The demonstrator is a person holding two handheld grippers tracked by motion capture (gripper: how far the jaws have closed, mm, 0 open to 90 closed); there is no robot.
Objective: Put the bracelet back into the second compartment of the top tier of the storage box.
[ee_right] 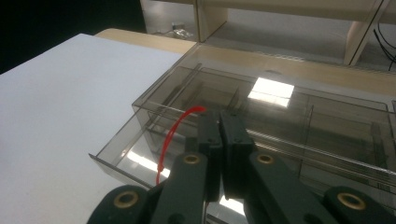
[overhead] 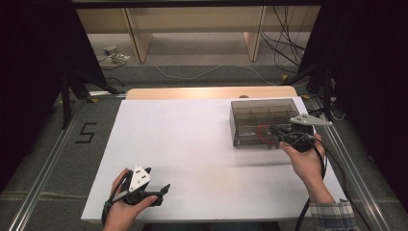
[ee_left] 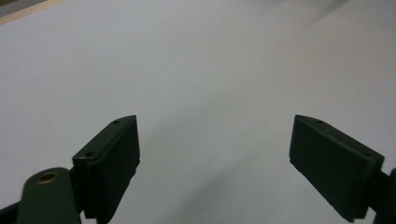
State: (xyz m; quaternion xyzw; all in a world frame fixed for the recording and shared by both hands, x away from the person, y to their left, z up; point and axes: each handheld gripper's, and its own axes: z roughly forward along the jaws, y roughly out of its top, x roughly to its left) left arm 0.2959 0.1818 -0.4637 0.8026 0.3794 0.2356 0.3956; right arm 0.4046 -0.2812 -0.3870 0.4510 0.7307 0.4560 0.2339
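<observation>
Resting at lower left, my left gripper gaped empty. At right, my right gripper pinched a red loop over the smoky box's part-open drawer; stowing seemed unfinished.

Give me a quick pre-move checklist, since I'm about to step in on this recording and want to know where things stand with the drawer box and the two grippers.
1. Right gripper closed on red loop: jaws shut; grip on the loop cannot tell.
2. Drawer of smoky plastic box pulled partly out: ok.
3. Drawer contents: cannot tell, tinted walls and glare.
4. Left gripper free: ok, jaws wide open over bare white table, holding nothing.
5. Left gripper steadying the box: not ok, it sits at the near left corner, far from it.
</observation>
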